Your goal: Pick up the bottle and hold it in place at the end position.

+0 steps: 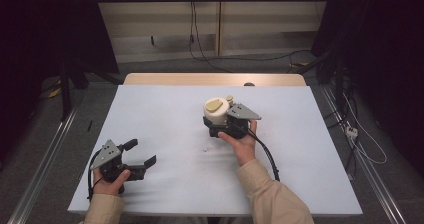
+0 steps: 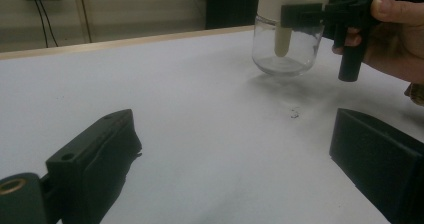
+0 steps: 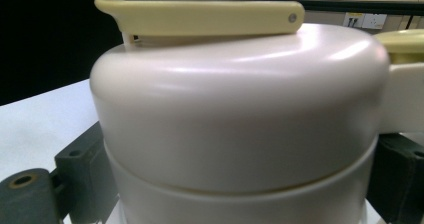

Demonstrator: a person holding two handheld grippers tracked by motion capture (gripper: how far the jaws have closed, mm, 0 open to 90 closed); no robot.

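High view: the jar (image 1: 218,112) stands upright near the middle of the tabletop (image 1: 165,109), a little toward the far edge, with the right gripper (image 1: 223,125) clamped on it from the person's side. The jaws sit on either flank of the cream lid (image 3: 235,109) rather than the glass below, which I judge steadies the top for turning or lifting. The left gripper (image 1: 141,156) rests well apart near the near left corner, jaws spread and empty (apparently waiting its turn).

The left gripper view supplies what the overhead angle hides: the jar's lower body is clear glass (image 2: 285,49), seemingly empty, with a pale tube (image 2: 282,41) hanging inside from the lid, and a small dark speck (image 2: 294,114) lies on the tabletop in front of it.

The right gripper view, pressed close, shows the yellow flip tab (image 3: 200,16) lying flat across the lid and the seam where the lid's two parts meet.
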